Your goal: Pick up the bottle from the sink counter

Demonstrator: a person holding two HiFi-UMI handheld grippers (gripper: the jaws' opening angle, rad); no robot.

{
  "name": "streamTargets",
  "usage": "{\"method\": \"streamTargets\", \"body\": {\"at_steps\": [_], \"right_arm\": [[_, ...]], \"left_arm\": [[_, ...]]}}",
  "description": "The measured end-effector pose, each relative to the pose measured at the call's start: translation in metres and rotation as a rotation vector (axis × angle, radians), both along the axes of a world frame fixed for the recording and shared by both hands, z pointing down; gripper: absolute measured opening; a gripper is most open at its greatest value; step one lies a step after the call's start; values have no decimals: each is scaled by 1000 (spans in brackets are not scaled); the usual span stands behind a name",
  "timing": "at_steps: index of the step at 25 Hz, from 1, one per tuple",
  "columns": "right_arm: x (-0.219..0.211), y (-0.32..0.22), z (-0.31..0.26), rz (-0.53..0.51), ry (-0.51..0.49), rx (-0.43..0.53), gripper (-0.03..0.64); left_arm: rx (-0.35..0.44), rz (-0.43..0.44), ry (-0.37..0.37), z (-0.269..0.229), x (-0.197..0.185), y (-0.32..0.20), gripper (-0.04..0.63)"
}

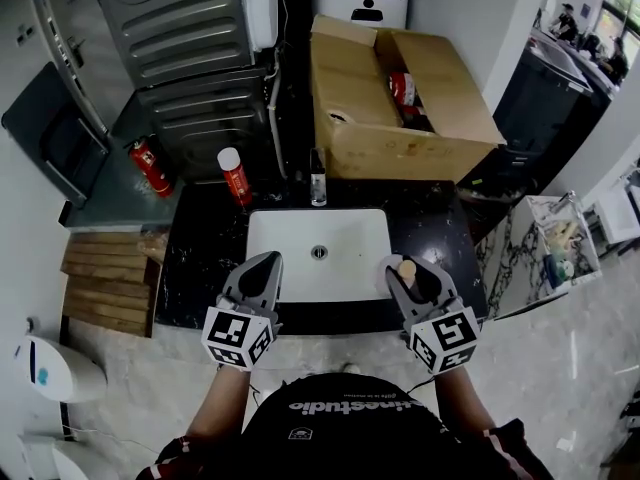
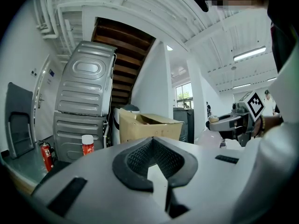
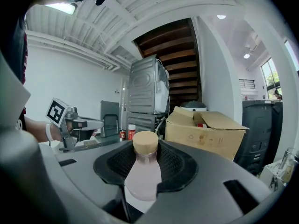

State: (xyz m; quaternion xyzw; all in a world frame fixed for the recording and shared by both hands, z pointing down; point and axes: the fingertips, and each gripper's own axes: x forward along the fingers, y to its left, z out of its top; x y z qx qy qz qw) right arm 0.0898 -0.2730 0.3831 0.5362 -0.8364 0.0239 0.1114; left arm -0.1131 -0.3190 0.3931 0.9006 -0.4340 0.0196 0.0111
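Bottle (image 3: pixel 142 171): pale pink body, cork-coloured cap, upright between the jaws of the right gripper (image 1: pixel 412 278). Jaws part-way open and closed on the narrowing shoulder just under the cap, dark ribbed pads pressing on both sides. Placed over the near right corner of the white sink basin (image 1: pixel 300 253), close to the front edge of the black marbled bench (image 1: pixel 200 268). Base out of sight in every view, so no telling for sure whether clear of the bench. Seen from the left gripper view, hanging free under the jaws, hence probably lifted already.

Left gripper (image 1: pixel 262 268): jaws together, nothing between them, over the near left corner of the basin, well apart from the bottle.

For the lift itself: hold the squeeze even, no slackening, given the smooth tapering shoulder, likely to slide down through the pads. Raise straight up, cap uppermost, no tilting, no swinging. Keep to the front of the bench, away from the tap (image 1: pixel 318 180) at the back edge of the basin and from the red-and-white spray can (image 1: pixel 234 173) near the back left corner. Leave the cardboard box (image 1: pixel 400 98) beyond the back right corner well alone. Left gripper best kept to its own side, ready underneath only in case of a slip.
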Motion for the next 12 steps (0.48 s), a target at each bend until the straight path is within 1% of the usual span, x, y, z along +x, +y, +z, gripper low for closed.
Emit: {"method": "streamTargets", "body": {"at_steps": [12], "right_arm": [[2,7,-2,11,3,-1,166]], "left_arm": [[7,16,7,-5,5,1,11]]}}
